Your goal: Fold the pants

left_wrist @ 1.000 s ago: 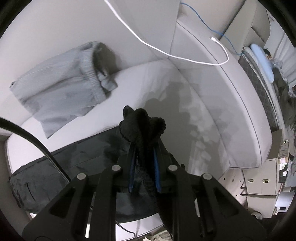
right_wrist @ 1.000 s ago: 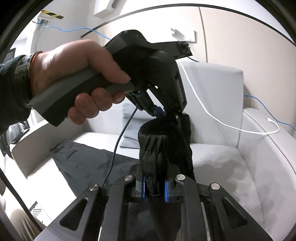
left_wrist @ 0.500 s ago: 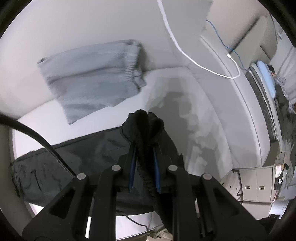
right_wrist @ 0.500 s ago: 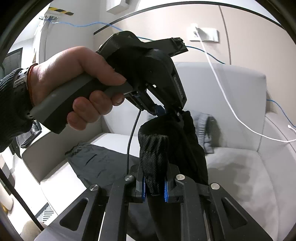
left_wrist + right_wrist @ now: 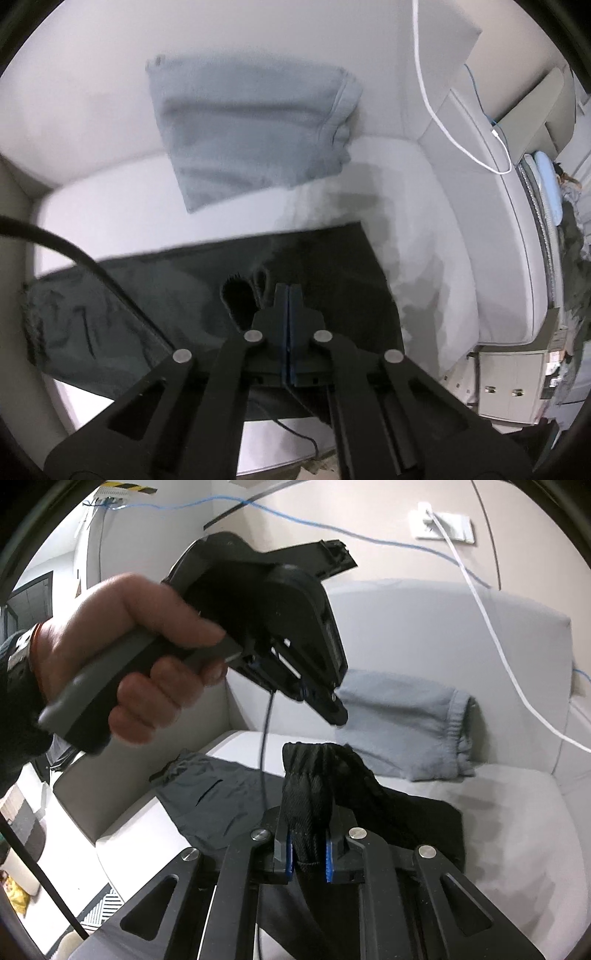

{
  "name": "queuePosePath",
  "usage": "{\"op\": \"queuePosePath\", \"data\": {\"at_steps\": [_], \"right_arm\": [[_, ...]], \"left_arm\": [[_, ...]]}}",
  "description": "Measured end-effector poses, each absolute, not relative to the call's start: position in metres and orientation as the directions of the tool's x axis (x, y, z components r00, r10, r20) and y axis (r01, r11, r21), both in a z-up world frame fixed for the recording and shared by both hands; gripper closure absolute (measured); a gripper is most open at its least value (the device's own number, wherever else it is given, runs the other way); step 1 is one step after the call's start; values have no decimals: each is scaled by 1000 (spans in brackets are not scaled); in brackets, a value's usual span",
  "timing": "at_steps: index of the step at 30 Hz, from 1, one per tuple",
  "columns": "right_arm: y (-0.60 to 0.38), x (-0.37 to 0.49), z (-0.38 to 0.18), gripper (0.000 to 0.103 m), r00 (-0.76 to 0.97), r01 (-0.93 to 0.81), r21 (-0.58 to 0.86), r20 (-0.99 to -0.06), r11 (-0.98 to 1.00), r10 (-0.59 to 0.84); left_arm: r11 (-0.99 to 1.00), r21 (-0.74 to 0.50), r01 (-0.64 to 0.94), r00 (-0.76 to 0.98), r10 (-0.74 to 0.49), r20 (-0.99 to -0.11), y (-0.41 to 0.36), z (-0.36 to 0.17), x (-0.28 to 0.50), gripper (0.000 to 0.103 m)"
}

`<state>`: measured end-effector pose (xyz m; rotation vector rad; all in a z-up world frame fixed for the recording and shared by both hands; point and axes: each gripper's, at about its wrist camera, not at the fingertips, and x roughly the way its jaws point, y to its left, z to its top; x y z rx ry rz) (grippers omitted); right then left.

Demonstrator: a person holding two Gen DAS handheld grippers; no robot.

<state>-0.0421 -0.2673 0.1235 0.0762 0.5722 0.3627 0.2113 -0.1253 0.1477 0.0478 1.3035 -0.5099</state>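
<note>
Now the left gripper (image 5: 289, 291) is clenched empty; a moment ago it pinched the black pants (image 5: 417, 819), so that corner is dropped. Right gripper (image 5: 309, 853) still grasps the ribbed waistband just ahead. Pants lie below on the pale sofa (image 5: 155, 221), thin, slightly shiny, prob. half-folded. Soft grey sweats (image 5: 251, 133) beyond.

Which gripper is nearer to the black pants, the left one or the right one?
The right. The right gripper is shut on a bunched edge of the black pants. The left gripper is shut with nothing between its pads, just above them.
</note>
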Motion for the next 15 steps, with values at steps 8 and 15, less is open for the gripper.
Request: {"op": "queuePosePath", "data": {"at_steps": [8, 15], "right_arm": [[-259, -35, 111, 93, 770, -312, 205, -518, 928, 374], [-262, -45, 111, 93, 795, -306, 193, -487, 932, 362]], "left_arm": [[819, -552, 155, 75, -567, -820, -66, 115, 226, 94], [717, -697, -1, 27, -696, -717, -40, 91, 233, 26]]}}
